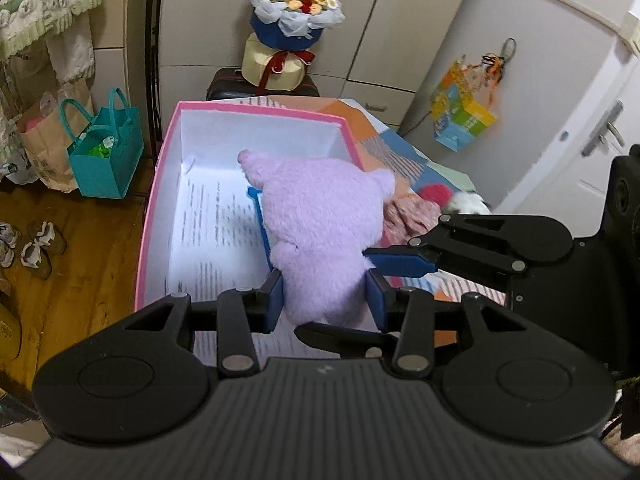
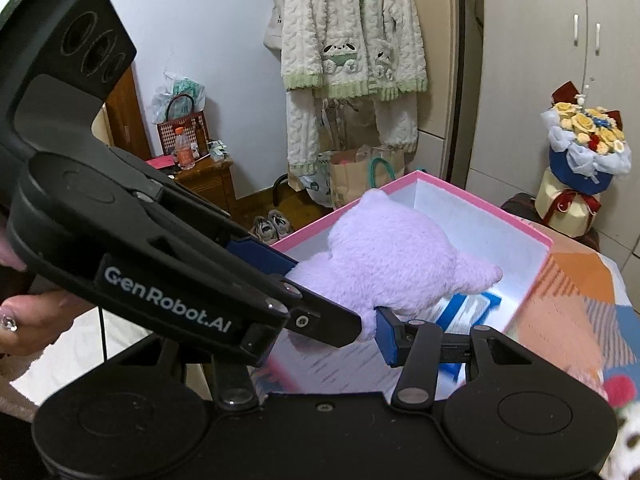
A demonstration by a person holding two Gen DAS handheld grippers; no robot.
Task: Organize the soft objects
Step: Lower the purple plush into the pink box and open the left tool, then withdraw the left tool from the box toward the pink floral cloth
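Observation:
A lilac plush toy [image 1: 320,216] hangs over a pink box with a white inside [image 1: 168,184]. My left gripper [image 1: 326,298] is shut on the plush's lower end, blue pads on both sides. My right gripper [image 1: 394,276] comes in from the right and is also shut on the plush near the same end. In the right wrist view the plush [image 2: 392,264] sits above the box [image 2: 516,220], my right gripper [image 2: 360,332] pinches its near end, and the left gripper [image 2: 304,280] crosses in front. A blue object [image 2: 468,304] lies in the box.
The box rests on a patchwork bedspread [image 1: 404,156]. More soft toys, pink and white [image 1: 432,200], lie to the box's right. A teal bag [image 1: 108,148] and shoes [image 1: 36,248] are on the wood floor at left. A bouquet [image 1: 292,12] stands behind the box.

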